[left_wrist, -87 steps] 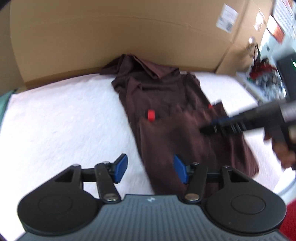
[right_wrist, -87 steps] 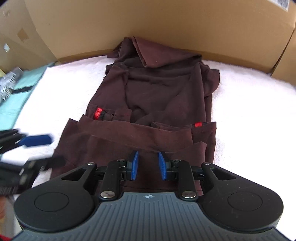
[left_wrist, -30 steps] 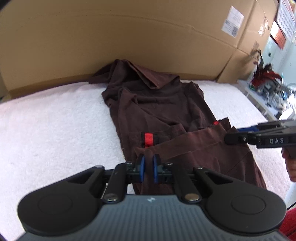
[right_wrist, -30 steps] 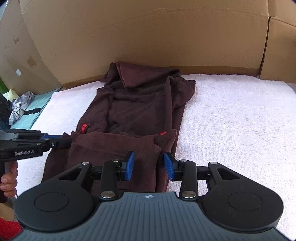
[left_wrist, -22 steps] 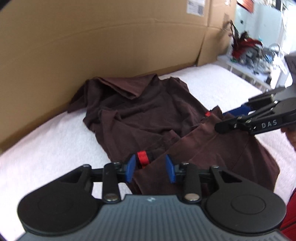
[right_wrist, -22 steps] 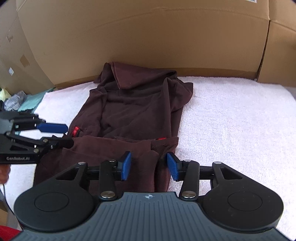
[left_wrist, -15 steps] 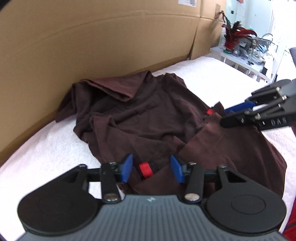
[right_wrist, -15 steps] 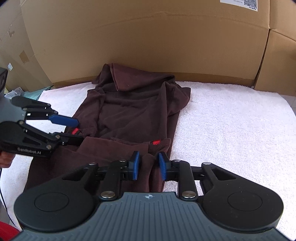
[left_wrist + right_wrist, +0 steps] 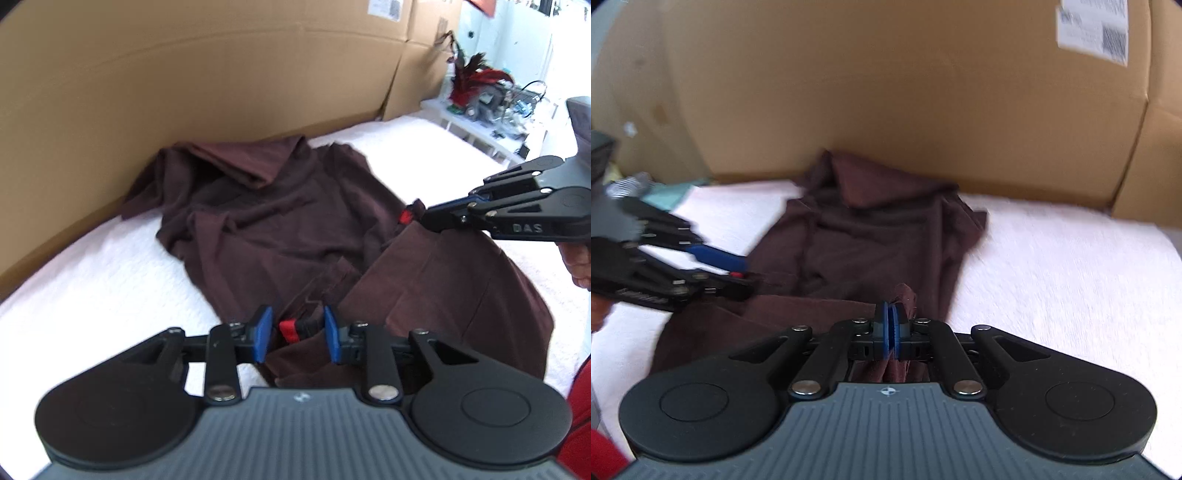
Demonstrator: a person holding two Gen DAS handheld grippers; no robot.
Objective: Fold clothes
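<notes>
A dark brown garment (image 9: 280, 221) lies crumpled on the white padded surface (image 9: 110, 280), its lower part folded back over itself. My left gripper (image 9: 297, 332) hovers at the near fold, jaws closing, with a red tag (image 9: 288, 329) and brown cloth between the blue pads (image 9: 263, 334); a gap still shows on both sides. In the right wrist view it (image 9: 738, 275) appears blurred at the garment's left edge. My right gripper (image 9: 890, 325) is shut on a pinch of brown cloth (image 9: 905, 293) at the fold's right corner. The left wrist view shows it (image 9: 424, 218) beside a second red tag (image 9: 406, 216).
A tall cardboard wall (image 9: 221, 92) runs right behind the garment. A shelf with red feathery items (image 9: 476, 88) stands at the far right. A teal cloth (image 9: 668, 194) lies at the left edge. A person's hand (image 9: 580, 258) holds the right gripper.
The left gripper went from shut to open, and now stands around the red tag with its jaws narrower. The right gripper closed on the fold's corner. The left view rolled and shifted.
</notes>
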